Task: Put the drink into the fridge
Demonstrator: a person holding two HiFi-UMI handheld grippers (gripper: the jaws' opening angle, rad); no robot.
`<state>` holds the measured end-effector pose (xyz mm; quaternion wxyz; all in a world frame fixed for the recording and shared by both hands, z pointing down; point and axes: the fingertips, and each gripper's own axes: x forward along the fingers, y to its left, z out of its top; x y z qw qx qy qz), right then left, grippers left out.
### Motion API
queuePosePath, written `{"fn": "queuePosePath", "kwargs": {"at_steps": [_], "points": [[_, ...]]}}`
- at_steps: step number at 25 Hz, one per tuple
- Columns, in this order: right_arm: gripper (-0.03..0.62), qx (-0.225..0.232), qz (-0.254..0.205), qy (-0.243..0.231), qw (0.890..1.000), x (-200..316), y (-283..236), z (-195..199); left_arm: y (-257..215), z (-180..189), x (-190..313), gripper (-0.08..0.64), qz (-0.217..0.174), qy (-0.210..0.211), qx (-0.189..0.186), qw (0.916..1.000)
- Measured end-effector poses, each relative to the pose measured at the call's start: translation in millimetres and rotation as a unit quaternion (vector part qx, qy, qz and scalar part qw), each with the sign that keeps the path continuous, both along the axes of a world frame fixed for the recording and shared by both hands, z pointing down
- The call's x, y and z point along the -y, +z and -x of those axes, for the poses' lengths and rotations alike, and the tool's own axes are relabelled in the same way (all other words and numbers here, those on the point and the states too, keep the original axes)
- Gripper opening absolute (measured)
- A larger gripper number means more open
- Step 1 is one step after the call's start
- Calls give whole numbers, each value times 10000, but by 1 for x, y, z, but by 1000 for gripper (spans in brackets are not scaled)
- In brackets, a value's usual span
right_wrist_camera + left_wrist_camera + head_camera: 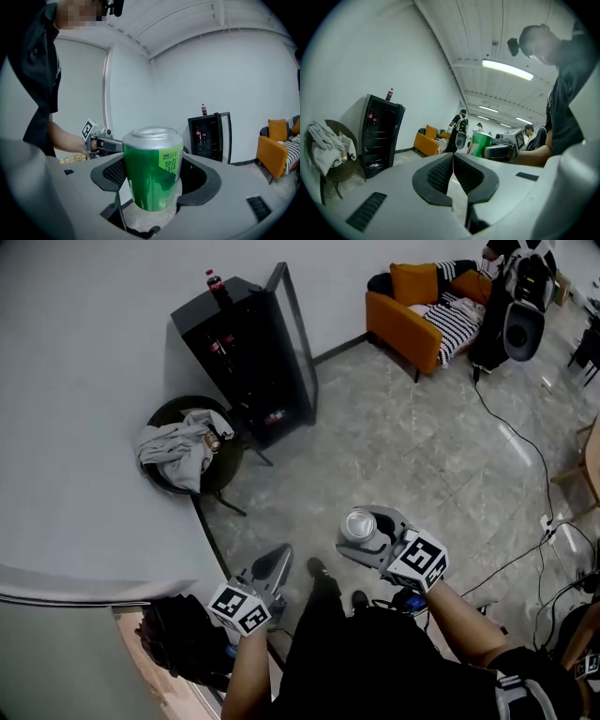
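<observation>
Can (pixel 151 164) (smooth green cylinder) pinched by right gripper (pixel 154 177) fingers (pixel 115 173) | left gripper (pixel 453 161) fingers pressed together

Grey tiled floor (pixel 412 446) under black fridge (pixel 242 345), round chair (pixel 231 465), orange sofa (pixel 405 329), loose cables (pixel 517 439).

The can (pixel 152 171) is green with a silver top. The fridge (pixel 246 357), at eleven o'clock, is black; the sofa (pixel 403 329) is orange.
</observation>
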<state>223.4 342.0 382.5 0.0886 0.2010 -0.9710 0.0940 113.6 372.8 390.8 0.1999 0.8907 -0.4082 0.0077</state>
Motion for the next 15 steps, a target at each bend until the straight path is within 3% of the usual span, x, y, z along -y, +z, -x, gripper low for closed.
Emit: {"fn": "queuePosePath", "kwargs": {"at_steps": [8, 15], "points": [[333, -178, 95, 86, 9998, 76, 3, 31, 7, 47, 76, 12, -6, -50, -99, 9999], [332, -211, -18, 298, 9993, 158, -17, 87, -2, 111, 153, 12, -118, 22, -203, 9997]]}}
